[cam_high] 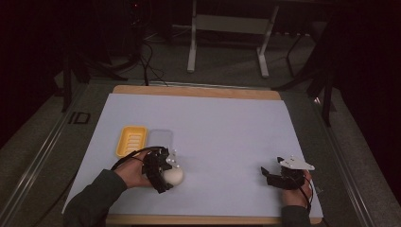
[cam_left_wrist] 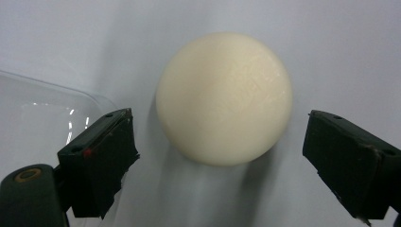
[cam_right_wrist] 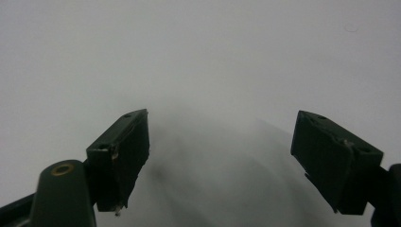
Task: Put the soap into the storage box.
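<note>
the left gripper [cam_left_wrist: 220, 156] is hanging over a cream ball [cam_left_wrist: 224, 97] near the front left of the table [cam_high: 222, 127], with its jaws standing apart and a clear gap on each side of the ball. the ball is lying on the pale sheet, just beside the clear lid [cam_left_wrist: 33, 113] and a little in front of the yellow tray [cam_high: 131, 140]; in the high view the ball [cam_high: 173, 176] is sitting right at the tip of the left gripper [cam_high: 163, 172].

whichever way the step is going, the person is best off keeping the jaws level with the ball's widest part and centred on it, because a round thing is likely to squirt out if the pads are meeting it above or below its middle. if the person is letting go, lifting straight away is probably safer than dragging sideways, since a nudge could send it rolling towards the lid.

the ball is looking smooth, matt and hard, faintly marked with raised lettering too small to read. the lid is thin, glossy and see-through, with rounded corners. the tray is looking like ribbed yellow plastic, oblong with a raised rim. the sheet is flat and dull, lying on a wooden board.

the right gripper [cam_right_wrist: 220, 161] is resting at the front right with its jaws apart and nothing between them.
</note>
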`<state>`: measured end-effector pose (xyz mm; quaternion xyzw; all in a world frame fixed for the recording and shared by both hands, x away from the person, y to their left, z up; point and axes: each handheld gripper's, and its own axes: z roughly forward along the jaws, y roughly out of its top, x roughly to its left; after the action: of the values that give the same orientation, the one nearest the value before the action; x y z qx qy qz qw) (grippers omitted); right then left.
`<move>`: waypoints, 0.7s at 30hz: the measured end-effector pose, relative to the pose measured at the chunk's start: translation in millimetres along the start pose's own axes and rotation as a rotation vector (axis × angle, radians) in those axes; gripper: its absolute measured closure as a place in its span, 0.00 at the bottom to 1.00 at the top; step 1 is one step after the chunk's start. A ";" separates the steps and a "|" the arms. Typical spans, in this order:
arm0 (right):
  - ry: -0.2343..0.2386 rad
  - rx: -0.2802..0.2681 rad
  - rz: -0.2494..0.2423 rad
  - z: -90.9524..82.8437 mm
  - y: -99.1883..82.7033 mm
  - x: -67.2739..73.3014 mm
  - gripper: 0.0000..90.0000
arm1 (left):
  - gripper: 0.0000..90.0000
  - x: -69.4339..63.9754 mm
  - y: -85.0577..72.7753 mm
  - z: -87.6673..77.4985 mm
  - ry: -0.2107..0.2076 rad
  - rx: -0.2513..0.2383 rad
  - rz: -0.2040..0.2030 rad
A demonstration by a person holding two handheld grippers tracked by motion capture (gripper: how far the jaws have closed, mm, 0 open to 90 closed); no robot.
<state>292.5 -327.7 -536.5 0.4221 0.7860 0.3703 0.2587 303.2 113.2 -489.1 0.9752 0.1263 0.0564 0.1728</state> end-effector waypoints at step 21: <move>0.002 0.001 -0.001 0.1 0.0 0.0 0.22 | 0.10 1.1 13.4 12.2 -0.024 0.053 0.038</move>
<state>292.6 -327.7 -536.5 0.4218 0.7865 0.3701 0.2579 309.2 97.4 -495.7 0.9823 0.1072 0.0448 0.1472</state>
